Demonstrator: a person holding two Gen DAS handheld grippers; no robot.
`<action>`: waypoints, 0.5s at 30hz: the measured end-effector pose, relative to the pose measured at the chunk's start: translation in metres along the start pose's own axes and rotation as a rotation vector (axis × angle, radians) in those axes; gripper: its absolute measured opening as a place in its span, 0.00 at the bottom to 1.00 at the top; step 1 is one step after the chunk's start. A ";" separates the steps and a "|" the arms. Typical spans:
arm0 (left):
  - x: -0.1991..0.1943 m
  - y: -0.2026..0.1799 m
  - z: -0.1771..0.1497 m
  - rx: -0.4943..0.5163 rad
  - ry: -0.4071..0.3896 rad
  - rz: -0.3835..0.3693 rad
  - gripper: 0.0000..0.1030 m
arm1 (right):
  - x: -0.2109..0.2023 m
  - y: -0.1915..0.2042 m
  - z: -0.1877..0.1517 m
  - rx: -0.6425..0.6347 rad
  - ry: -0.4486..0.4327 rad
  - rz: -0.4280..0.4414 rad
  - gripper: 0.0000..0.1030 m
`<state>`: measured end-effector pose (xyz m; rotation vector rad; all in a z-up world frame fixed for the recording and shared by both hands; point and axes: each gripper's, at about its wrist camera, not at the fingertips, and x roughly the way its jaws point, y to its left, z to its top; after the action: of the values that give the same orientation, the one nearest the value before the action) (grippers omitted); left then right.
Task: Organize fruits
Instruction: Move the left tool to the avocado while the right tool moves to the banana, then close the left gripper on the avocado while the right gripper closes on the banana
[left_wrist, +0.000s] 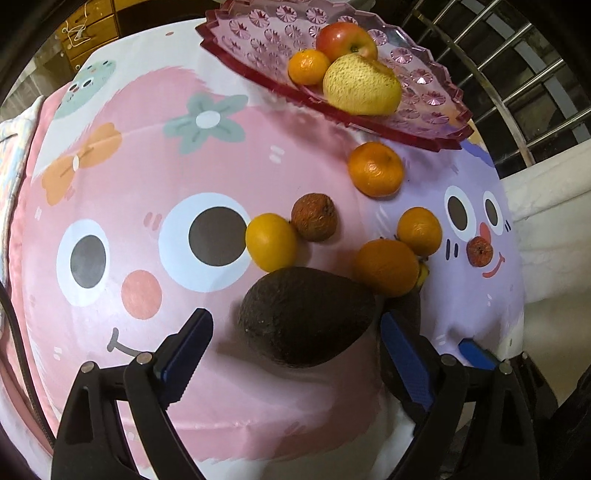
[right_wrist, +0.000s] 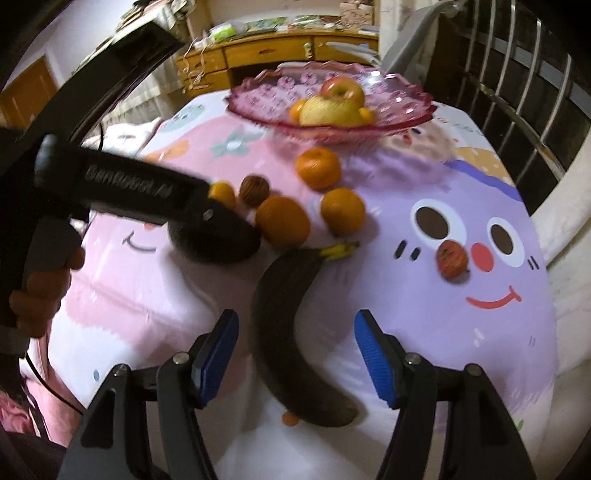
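Left wrist view has my left tongs (left_wrist: 295, 354) spread wide around the avocado (left_wrist: 306, 315), pads on either side of it but not pressing yet, so nothing's held. Right wrist view is the same deal: right tongs (right_wrist: 295, 354) open with the black banana (right_wrist: 291, 332) lying between the pads, not gripped. Using the pink bowl (right_wrist: 410, 107) as my landmark: it already holds an apple (right_wrist: 341, 90), a pear (right_wrist: 328, 110) and some small oranges, and everything else sits on the cloth (right_wrist: 443, 295) on my side of it: a big orange (right_wrist: 318, 168) just in front, more oranges and a brown wrinkly fruit (right_wrist: 253, 190) further toward me, then the avocado and banana nearest. What worries me: the avocado is touching an orange (left_wrist: 386, 267) on its far right, so closing up could bump that one and send it rolling. The banana looks very overripe, so a hard squeeze might mash it. It's also curved, so a grab off the middle could let it swing and slip out. And both tongs sit close together, so lifting at once might clash them.
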<state>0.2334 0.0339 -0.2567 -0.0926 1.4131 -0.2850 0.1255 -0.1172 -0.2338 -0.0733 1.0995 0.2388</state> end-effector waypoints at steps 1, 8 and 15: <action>0.001 0.001 -0.001 -0.004 -0.002 0.002 0.89 | 0.002 0.003 -0.002 -0.011 0.008 0.000 0.64; 0.007 0.005 -0.001 -0.003 -0.027 -0.018 0.89 | 0.015 0.021 -0.011 -0.092 0.024 -0.019 0.64; 0.012 0.006 -0.001 0.002 -0.070 -0.062 0.89 | 0.026 0.036 -0.009 -0.172 0.015 -0.067 0.64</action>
<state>0.2346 0.0368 -0.2698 -0.1437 1.3422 -0.3316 0.1204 -0.0803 -0.2587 -0.2653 1.0877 0.2722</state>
